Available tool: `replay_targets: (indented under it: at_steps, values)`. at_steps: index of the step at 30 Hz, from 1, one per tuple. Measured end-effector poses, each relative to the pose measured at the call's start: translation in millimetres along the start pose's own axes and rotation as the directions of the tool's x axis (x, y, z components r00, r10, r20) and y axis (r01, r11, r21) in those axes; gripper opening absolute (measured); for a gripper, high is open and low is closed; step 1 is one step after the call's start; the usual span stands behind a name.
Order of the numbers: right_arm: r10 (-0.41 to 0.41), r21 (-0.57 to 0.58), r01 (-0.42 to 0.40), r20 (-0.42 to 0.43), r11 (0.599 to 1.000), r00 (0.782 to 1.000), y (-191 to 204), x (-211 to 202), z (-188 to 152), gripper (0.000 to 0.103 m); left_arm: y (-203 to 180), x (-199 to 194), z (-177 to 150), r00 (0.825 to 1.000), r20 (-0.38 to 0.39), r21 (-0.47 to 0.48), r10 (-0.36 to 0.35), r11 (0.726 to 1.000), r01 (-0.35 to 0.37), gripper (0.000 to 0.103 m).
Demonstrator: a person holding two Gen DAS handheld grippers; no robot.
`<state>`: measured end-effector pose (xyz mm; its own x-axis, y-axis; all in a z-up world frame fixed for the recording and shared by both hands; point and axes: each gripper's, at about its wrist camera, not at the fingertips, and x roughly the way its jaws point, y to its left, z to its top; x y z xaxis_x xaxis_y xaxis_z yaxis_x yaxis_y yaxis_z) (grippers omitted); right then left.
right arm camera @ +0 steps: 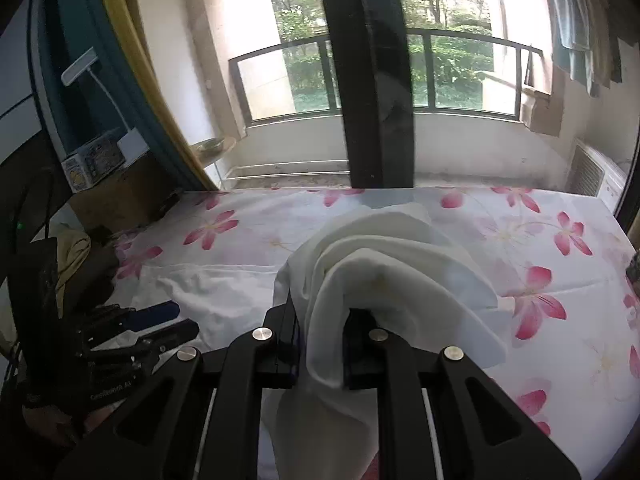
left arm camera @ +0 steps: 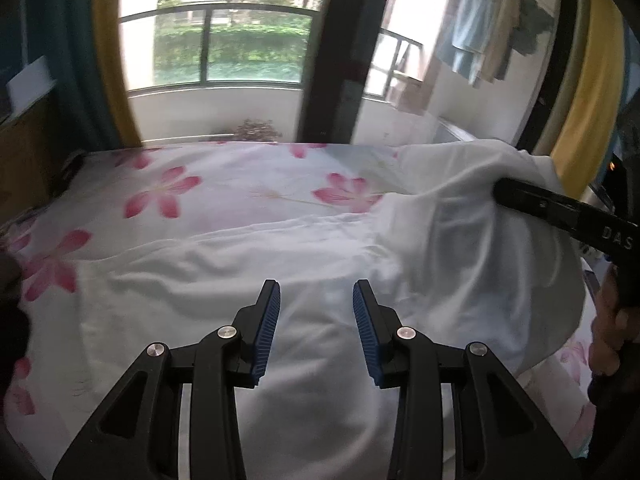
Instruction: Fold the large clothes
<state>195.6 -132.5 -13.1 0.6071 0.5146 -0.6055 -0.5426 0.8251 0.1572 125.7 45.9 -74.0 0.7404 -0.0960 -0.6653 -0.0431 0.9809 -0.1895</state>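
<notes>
Each tool is black plastic — ribbed blue pads, round silver screws, white lettering.

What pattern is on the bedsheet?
White bedsheet with pink flowers, clearest in the right wrist view.

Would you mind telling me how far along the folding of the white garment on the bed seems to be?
Early. Done: the right gripper is shut on a bunch of the white garment, lifting that side off the floral bedsheet. In hand: that raised edge hangs draped, not laid over yet. Left: the left gripper is open and empty above the cloth, most of which lies wrinkled and spread; no finished fold shows.
</notes>
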Motion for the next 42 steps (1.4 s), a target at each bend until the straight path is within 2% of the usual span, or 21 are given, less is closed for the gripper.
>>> replay_targets:
  at_steps: [6, 12, 22, 39, 42]
  values:
    - [-0.005, -0.049, 0.004, -0.009, 0.999, 1.000, 28.4, 9.5, 4.3, 0.015, 32.3, -13.7, -0.9, 0.998, 0.035, -0.033, 0.048, 0.998, -0.046, 0.039]
    - [0.023, -0.066, -0.026, -0.040, 0.997, 0.999, 50.5, 23.8, 3.4, 0.015, 59.1, -16.7, -5.9, 0.997, 0.023, -0.066, 0.070, 0.995, -0.068, 0.039]
    - [0.087, -0.060, -0.096, -0.133, 0.994, 0.987, 83.4, 53.7, -3.1, 0.015, 81.4, -21.8, -16.8, 0.997, 0.001, -0.085, 0.074, 0.994, -0.074, 0.039]
    - [0.192, -0.087, -0.225, -0.282, 0.971, 0.940, 131.1, 91.3, -27.1, 0.019, 106.6, -33.1, -32.9, 0.993, -0.018, -0.117, 0.114, 0.986, -0.115, 0.039]
    - [0.226, -0.087, -0.265, -0.314, 0.960, 0.922, 140.7, 97.2, -31.7, 0.019, 110.7, -33.8, -37.0, 0.993, -0.031, -0.124, 0.117, 0.985, -0.120, 0.039]
